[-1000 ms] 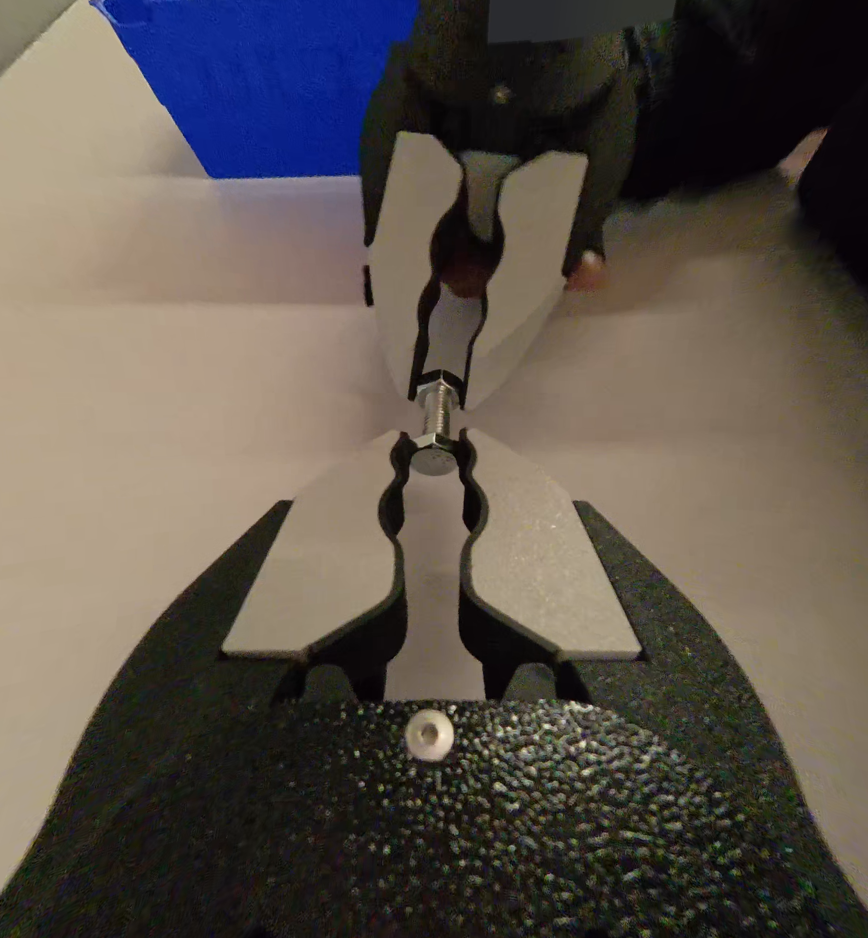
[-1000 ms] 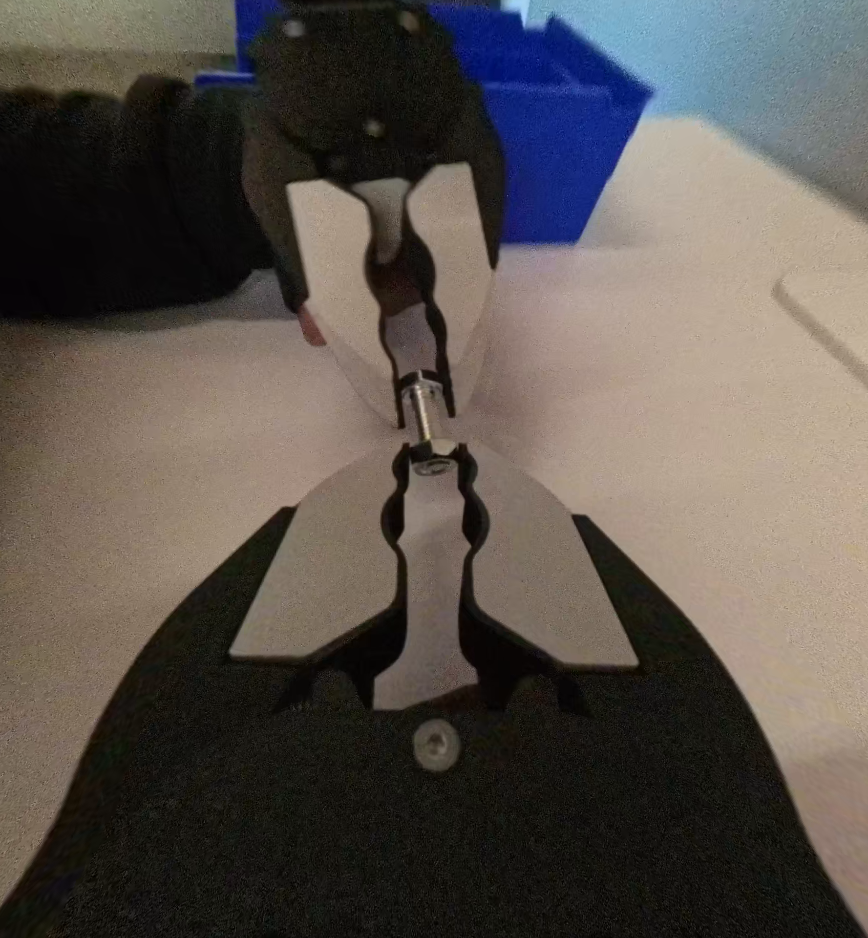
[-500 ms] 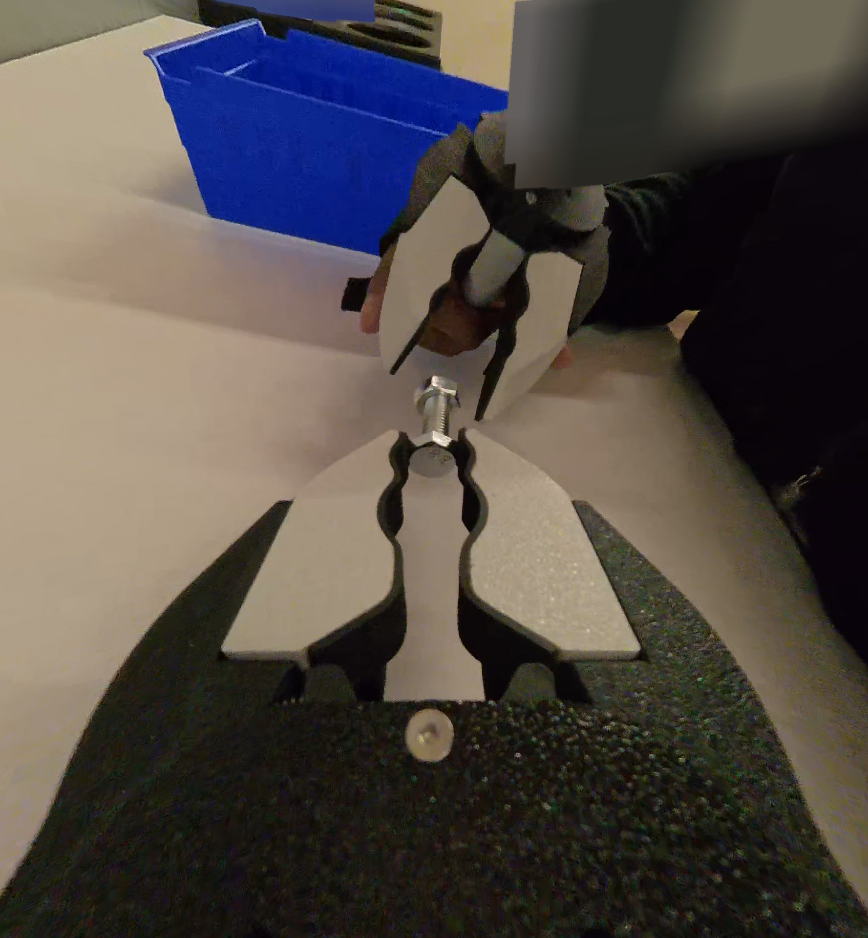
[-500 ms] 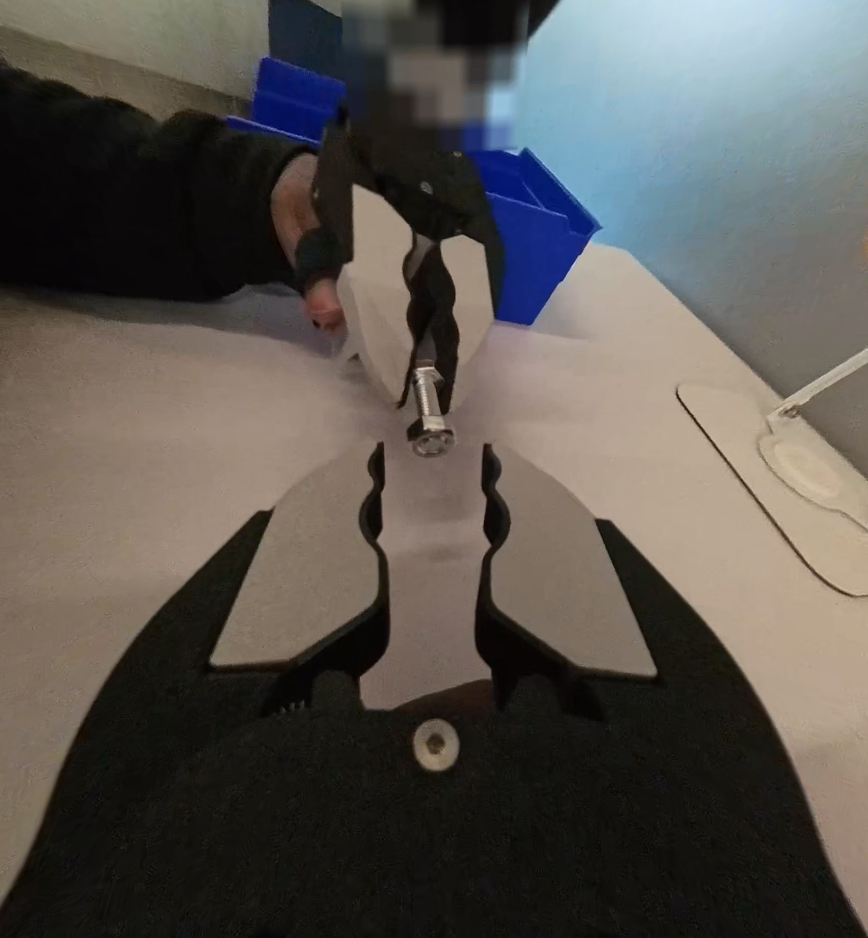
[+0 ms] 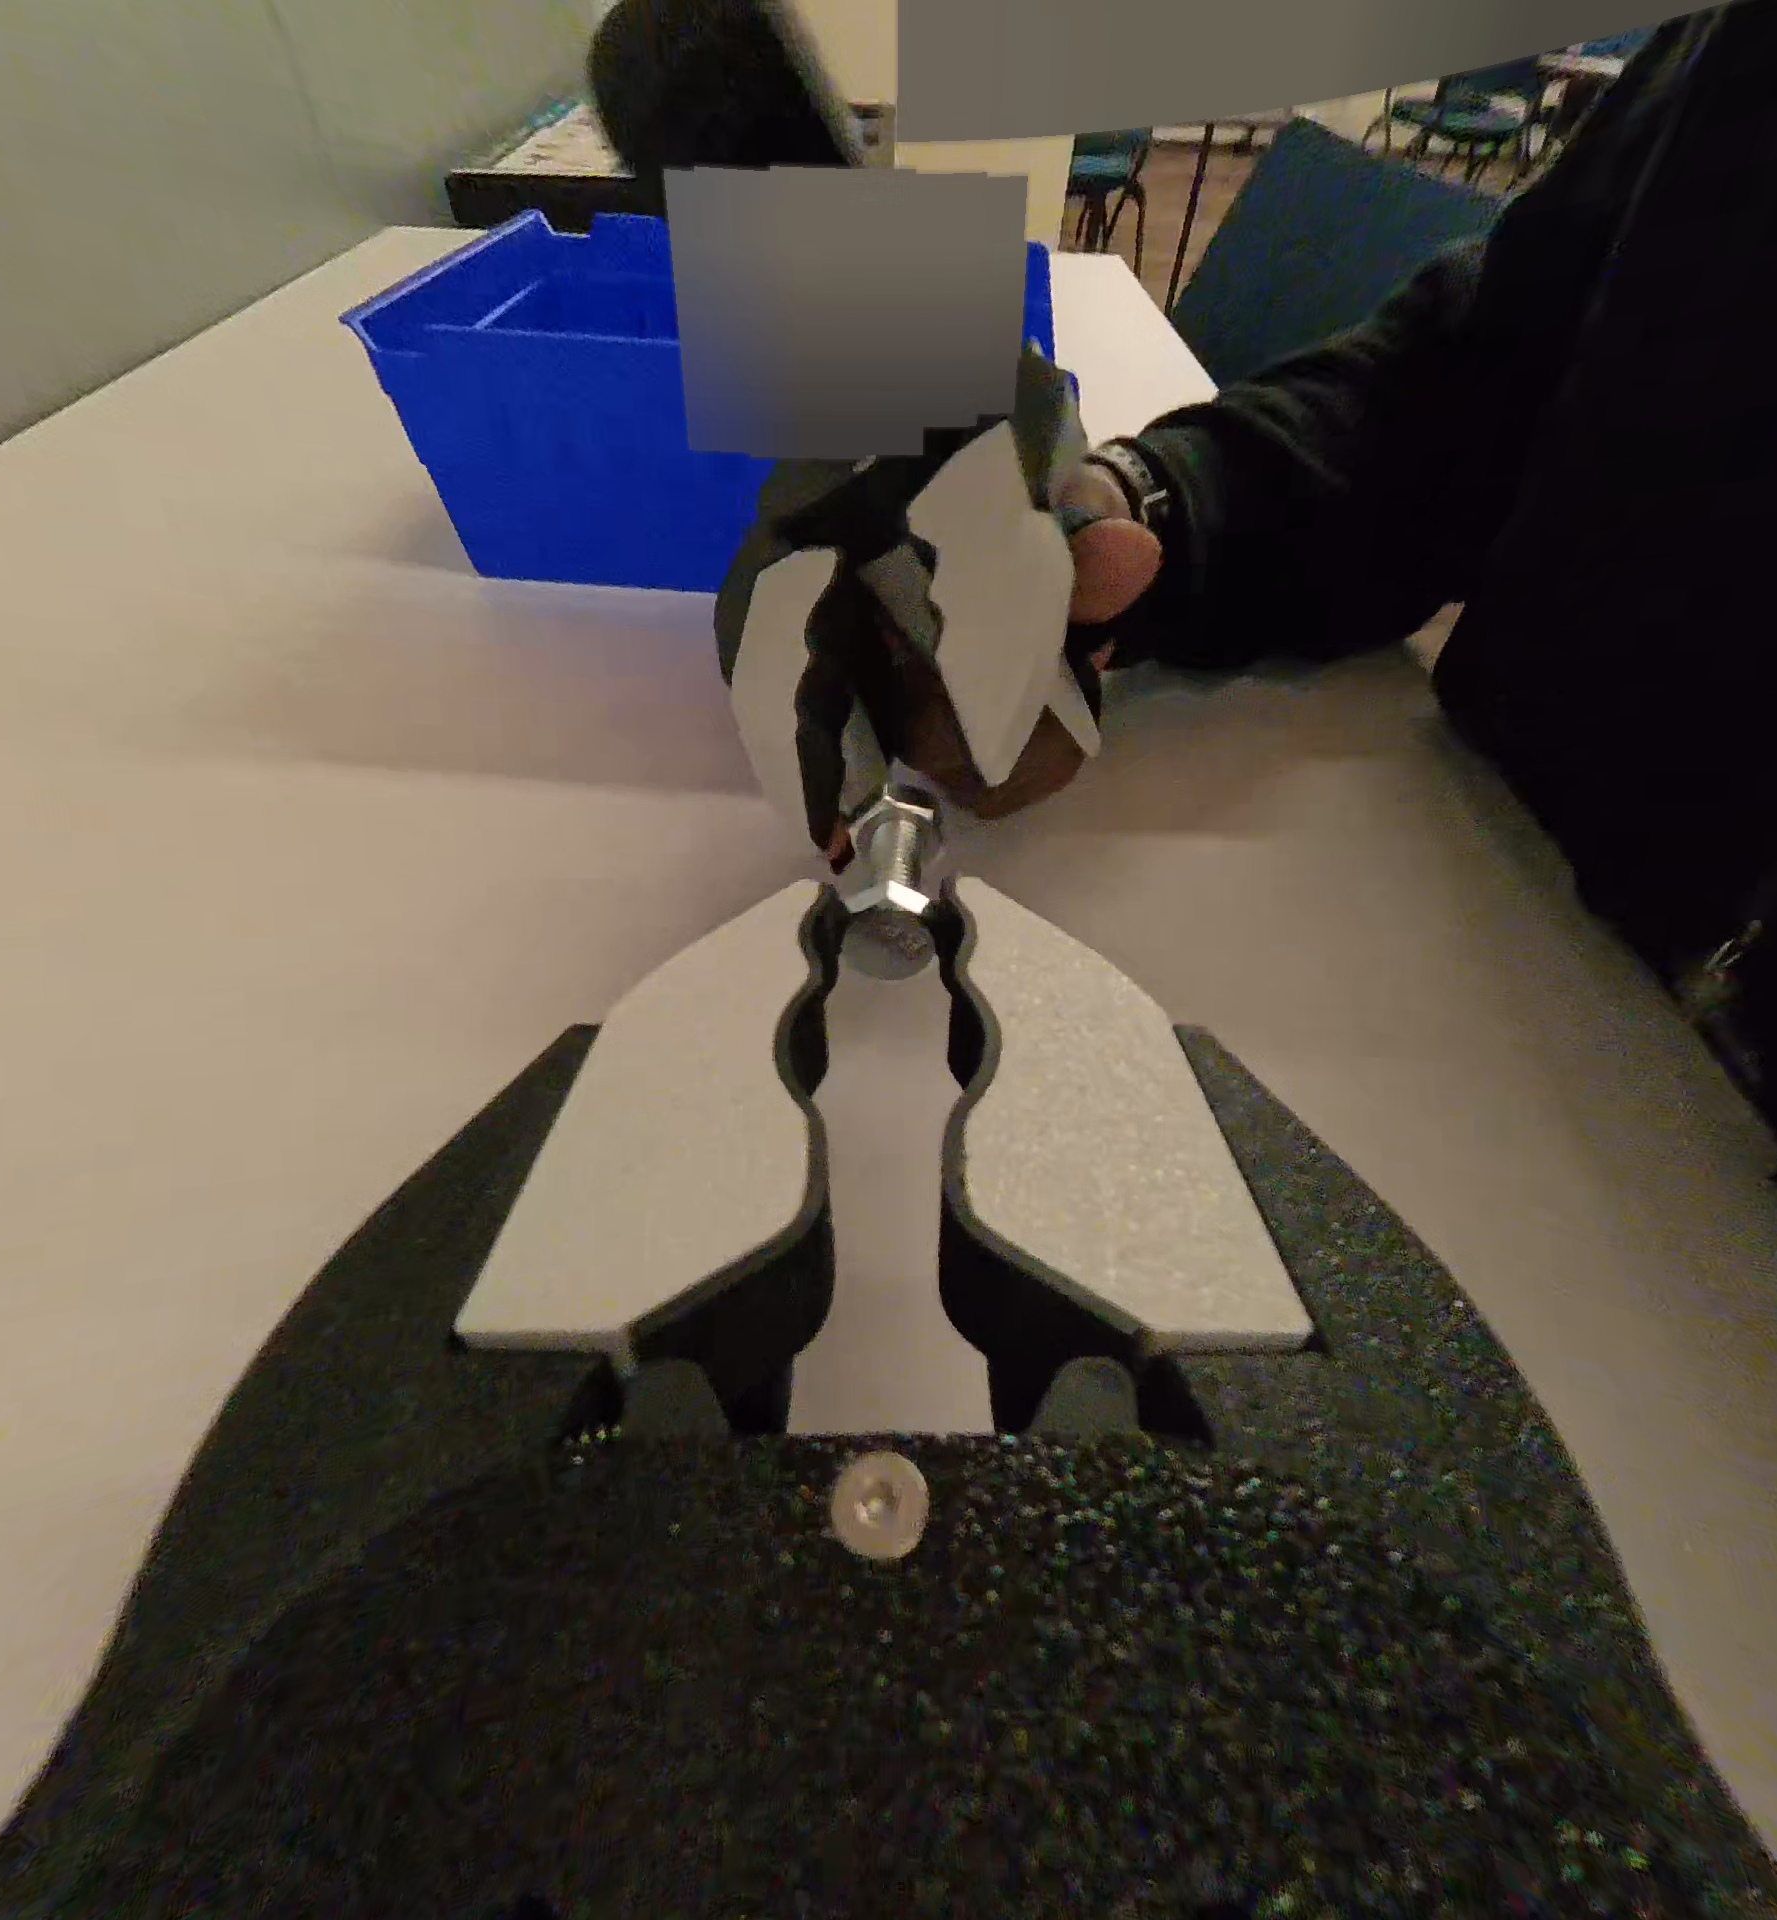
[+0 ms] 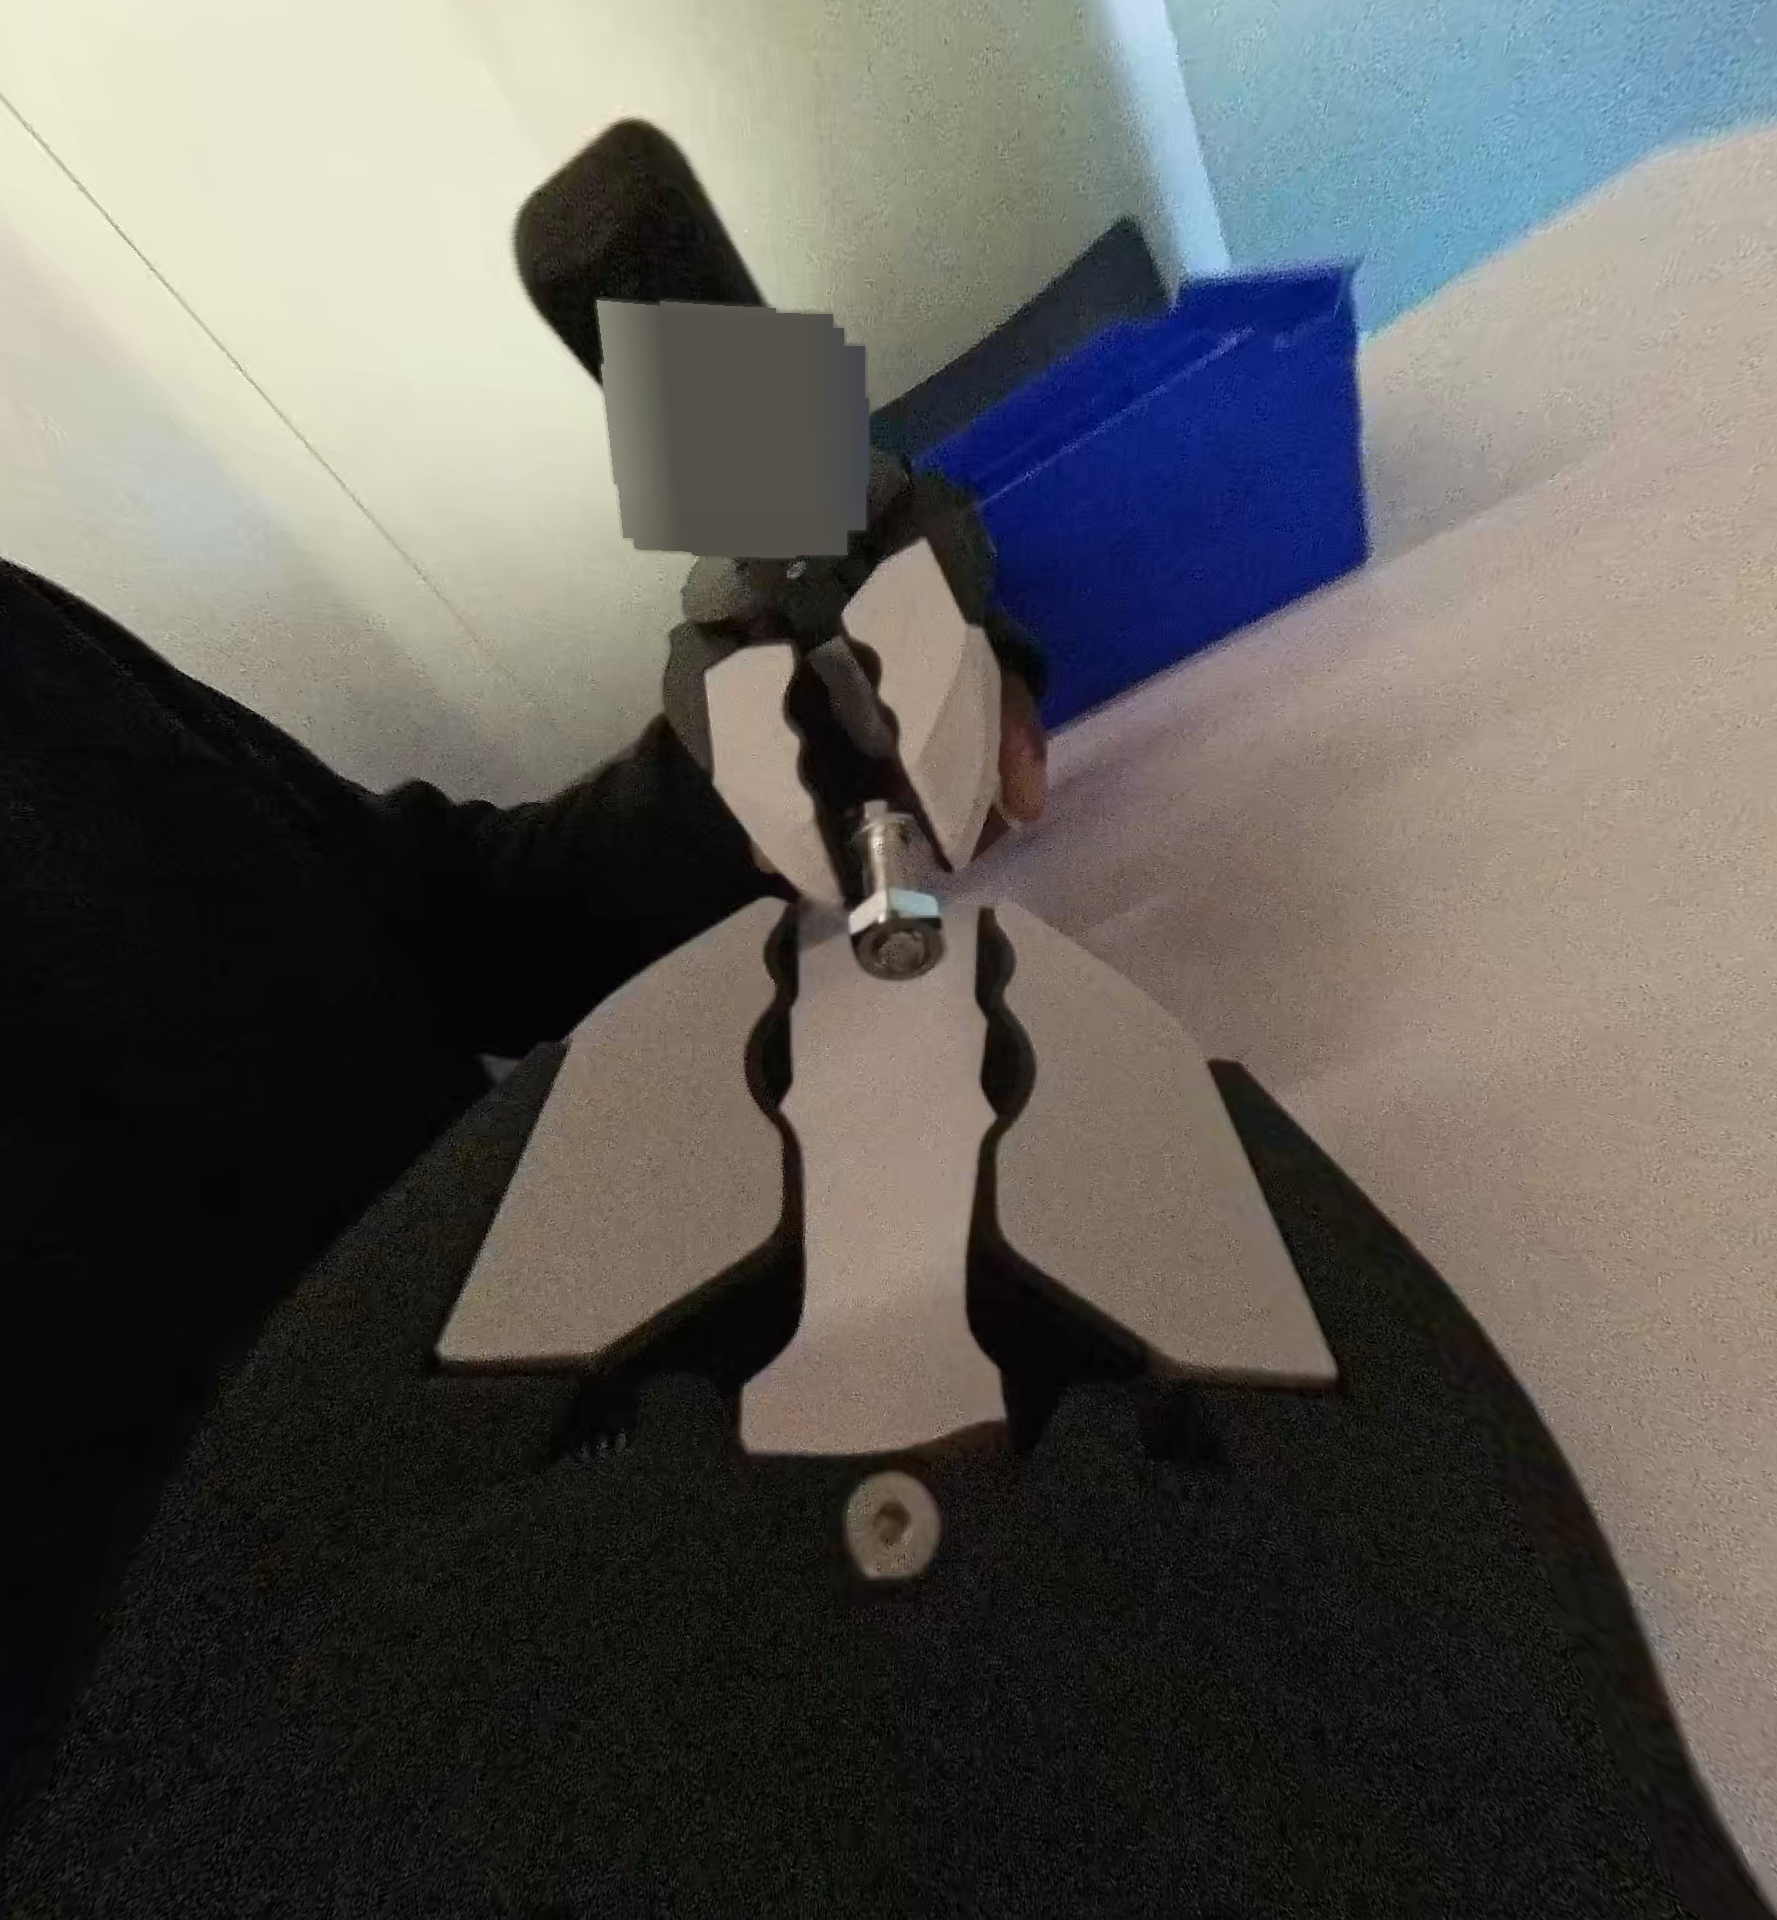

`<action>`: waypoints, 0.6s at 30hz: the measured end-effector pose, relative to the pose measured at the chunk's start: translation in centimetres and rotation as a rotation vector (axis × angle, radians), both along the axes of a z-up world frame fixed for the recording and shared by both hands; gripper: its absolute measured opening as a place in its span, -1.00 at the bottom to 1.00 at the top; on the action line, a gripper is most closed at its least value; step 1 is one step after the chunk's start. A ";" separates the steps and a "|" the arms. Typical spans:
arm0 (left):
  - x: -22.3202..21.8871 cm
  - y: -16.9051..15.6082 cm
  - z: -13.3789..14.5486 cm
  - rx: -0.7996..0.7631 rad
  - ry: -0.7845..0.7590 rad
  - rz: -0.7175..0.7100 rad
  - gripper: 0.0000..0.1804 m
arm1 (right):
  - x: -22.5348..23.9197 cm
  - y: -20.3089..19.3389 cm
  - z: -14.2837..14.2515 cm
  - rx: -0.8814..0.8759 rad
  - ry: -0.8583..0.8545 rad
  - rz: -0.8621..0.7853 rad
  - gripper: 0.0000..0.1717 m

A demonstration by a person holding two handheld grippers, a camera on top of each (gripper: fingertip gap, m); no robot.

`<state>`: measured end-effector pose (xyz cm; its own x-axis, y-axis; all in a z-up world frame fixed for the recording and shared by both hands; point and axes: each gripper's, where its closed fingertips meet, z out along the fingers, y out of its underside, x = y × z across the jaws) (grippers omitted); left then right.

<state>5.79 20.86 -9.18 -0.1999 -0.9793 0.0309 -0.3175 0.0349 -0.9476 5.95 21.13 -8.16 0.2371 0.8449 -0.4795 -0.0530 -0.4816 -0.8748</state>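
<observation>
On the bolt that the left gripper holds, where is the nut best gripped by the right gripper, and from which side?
Grip the hex nut on two opposite flats, coming end-on along the bolt from its free end: the left gripper clamps the head at the other end.

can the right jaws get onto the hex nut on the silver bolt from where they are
Probably yes. The right gripper stands open with the hex nut between its fingertips, gaps either side. The left gripper grips only the silver bolt's head end, so nothing blocks closing.
</observation>
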 end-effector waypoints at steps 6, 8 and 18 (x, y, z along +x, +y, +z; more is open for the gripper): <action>-0.3 0.1 0.6 -0.277 -0.039 -0.017 -0.81 | 0.1 0.0 -0.3 0.633 -0.342 -0.155 -0.53; -0.3 -0.1 0.5 -0.328 -0.033 -0.030 -0.81 | -0.2 -0.1 -0.5 0.746 -0.404 -0.175 -0.53; -0.1 -0.7 -1.1 -0.212 0.049 -0.049 -0.81 | -0.9 -0.4 -2.5 0.411 -0.378 -0.073 -0.80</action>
